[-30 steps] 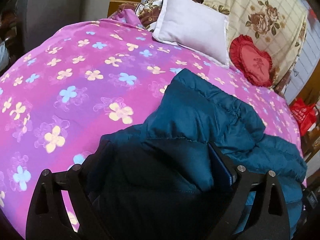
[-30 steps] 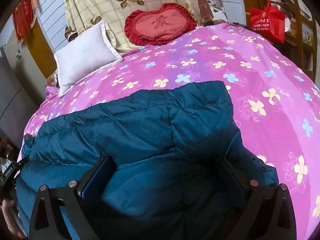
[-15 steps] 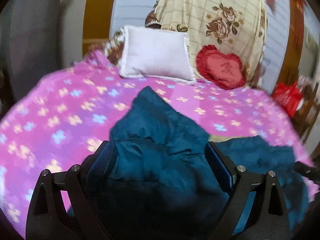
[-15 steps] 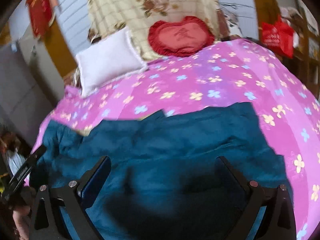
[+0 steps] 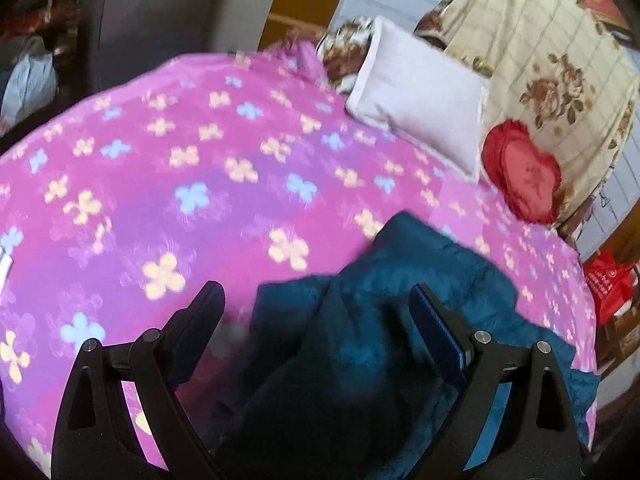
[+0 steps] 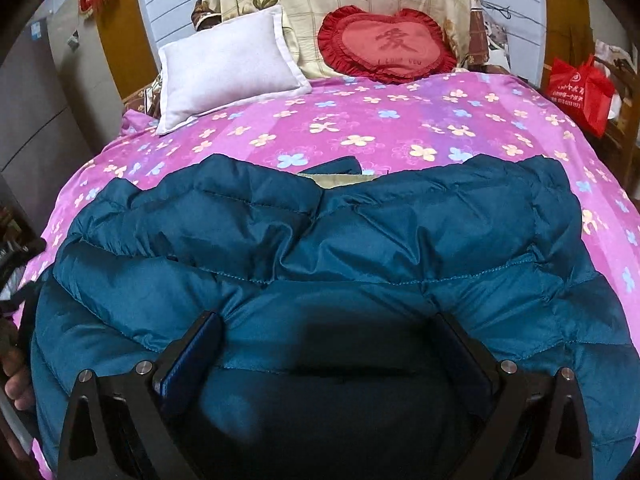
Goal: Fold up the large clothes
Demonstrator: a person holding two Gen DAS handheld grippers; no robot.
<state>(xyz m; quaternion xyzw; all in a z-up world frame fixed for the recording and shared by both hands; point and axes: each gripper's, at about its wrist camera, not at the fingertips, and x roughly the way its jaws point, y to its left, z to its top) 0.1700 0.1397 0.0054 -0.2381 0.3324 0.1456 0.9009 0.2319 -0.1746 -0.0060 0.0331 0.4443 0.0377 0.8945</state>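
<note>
On the near half of the bed (image 6: 400,128), the blue padded jacket (image 6: 320,240) lies crosswise, bulging between the spread right claw (image 6: 328,336) but mostly rightward of the spread, empty left claw (image 5: 316,304).

Teal quilted puffer jacket (image 6: 360,248) lies spread crosswise on pink flowered bed cover (image 6: 400,120), rumpled, stitched channels showing (pale lining at far edge).

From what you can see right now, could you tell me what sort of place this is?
Most likely a home bedroom: a bed under a pink floral bedspread, a white pillow and a red heart-shaped cushion at its head.
</note>
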